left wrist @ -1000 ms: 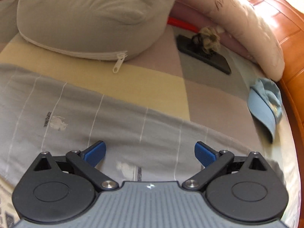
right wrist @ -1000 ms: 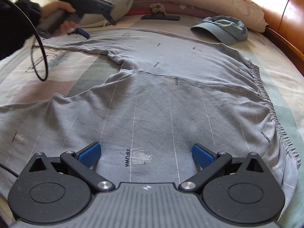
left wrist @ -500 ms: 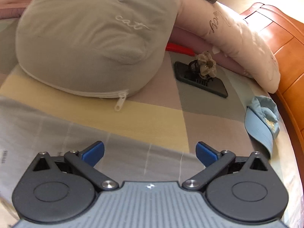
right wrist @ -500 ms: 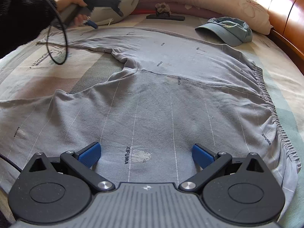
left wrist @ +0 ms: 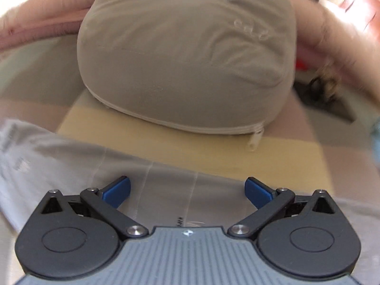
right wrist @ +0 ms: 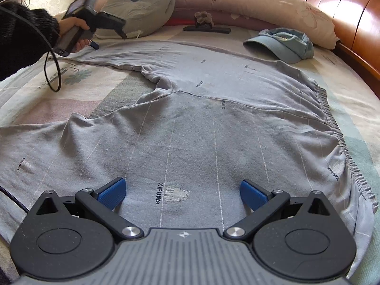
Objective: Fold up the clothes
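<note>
Grey striped trousers (right wrist: 201,123) lie spread flat across the bed, waistband at the right, both legs running left. My right gripper (right wrist: 182,193) hovers open over the near leg, nothing between its blue pads. In the right wrist view the left gripper (right wrist: 93,45) is held by a hand at the far leg's end, top left. In the blurred left wrist view my left gripper (left wrist: 187,190) is open just above the grey trouser fabric (left wrist: 166,185), close to its far edge.
A grey cushion (left wrist: 190,54) lies right beyond the far leg; it shows again as the cushion (right wrist: 140,4) at the bed's head. A long pink pillow (right wrist: 261,2), a blue cap (right wrist: 282,45), a dark flat object (right wrist: 206,28) and the wooden headboard (right wrist: 351,19) line the far side.
The left gripper has swung leftward along the far trouser leg, so the cushion now fills its view and cap and headboard slid out. The right gripper has barely moved.
</note>
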Action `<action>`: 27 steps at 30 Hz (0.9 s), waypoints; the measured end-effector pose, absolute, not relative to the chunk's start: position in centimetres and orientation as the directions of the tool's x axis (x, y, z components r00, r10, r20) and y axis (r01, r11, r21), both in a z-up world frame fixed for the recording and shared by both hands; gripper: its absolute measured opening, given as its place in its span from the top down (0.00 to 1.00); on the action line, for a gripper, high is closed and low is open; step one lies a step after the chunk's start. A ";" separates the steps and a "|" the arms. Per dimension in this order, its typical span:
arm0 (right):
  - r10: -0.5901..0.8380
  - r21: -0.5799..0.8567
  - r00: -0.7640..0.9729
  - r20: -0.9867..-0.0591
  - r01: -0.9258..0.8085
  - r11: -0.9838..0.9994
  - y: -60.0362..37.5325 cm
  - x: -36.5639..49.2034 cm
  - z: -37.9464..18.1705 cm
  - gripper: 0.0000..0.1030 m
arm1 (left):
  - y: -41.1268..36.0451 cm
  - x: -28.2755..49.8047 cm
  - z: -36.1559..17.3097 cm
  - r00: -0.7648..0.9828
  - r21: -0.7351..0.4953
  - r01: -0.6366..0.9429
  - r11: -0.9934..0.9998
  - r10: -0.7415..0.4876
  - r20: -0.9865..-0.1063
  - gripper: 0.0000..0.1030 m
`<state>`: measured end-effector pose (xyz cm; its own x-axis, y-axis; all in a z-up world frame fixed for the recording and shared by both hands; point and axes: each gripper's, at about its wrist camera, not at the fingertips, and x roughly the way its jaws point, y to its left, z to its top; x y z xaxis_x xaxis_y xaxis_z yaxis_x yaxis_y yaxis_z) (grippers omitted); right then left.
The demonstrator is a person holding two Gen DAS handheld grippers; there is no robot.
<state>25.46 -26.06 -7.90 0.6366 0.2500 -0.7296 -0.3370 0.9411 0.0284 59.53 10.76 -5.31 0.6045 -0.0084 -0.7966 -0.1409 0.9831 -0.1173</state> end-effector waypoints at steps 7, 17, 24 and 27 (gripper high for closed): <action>0.238 0.035 0.606 -0.759 -0.327 0.944 -26.0 26.1 -7.3 0.00 | 6.7 57.6 -3.9 0.608 -0.063 0.009 0.998 -0.056 -0.792 0.02; 0.214 0.044 0.678 -0.704 -0.260 0.965 -30.7 29.6 -1.8 0.00 | -2.7 46.1 0.4 0.626 0.008 0.350 0.937 -0.227 -0.746 0.01; 0.285 0.160 0.673 -0.682 -0.243 0.957 -34.2 35.9 -1.0 0.00 | -5.6 38.3 1.9 0.680 0.085 0.396 0.914 -0.230 -0.697 0.01; 0.281 0.166 0.656 -0.700 -0.233 0.958 -34.6 39.3 -2.4 0.00 | -5.3 35.8 1.6 0.693 0.069 0.364 0.929 -0.220 -0.687 0.01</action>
<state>39.28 -34.55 -2.44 0.6562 0.2809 -0.7003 -0.2332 0.9582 0.1659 35.78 -5.25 1.60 0.6925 -0.2201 -0.6870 0.3637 0.9289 0.0691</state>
